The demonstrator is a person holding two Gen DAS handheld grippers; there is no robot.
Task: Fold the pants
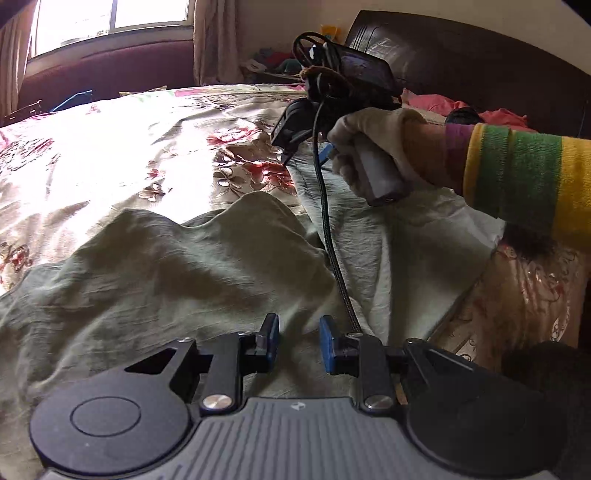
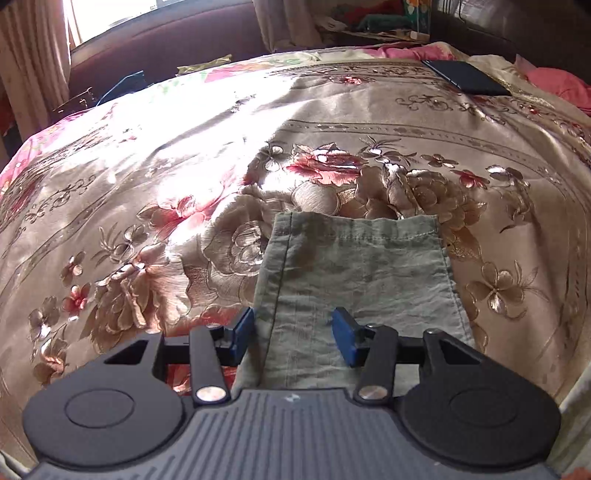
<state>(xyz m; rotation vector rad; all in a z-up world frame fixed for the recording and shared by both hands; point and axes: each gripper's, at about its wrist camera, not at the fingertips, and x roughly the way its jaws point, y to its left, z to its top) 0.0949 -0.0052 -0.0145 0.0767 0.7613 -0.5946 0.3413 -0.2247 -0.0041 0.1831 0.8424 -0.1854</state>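
Observation:
Olive-green pants (image 1: 177,273) lie rumpled on the floral bedspread (image 1: 110,147). My left gripper (image 1: 297,341) is open and empty, just above the wrinkled cloth. In the left wrist view my right gripper (image 1: 288,147), held by a gloved hand, hovers over the far part of the pants; its cable (image 1: 332,251) trails across the cloth. In the right wrist view a pant leg (image 2: 354,273) lies flat, its hem toward the far side. My right gripper (image 2: 293,334) is open, with its jaws straddling the leg's left part and nothing gripped.
A dark phone (image 2: 465,77) lies on the bedspread at the far right. A dark headboard (image 1: 480,62) and pink bedding (image 1: 436,103) are at the right. A window (image 1: 110,22) and curtains stand beyond the bed. The bed edge drops away at the right (image 1: 517,295).

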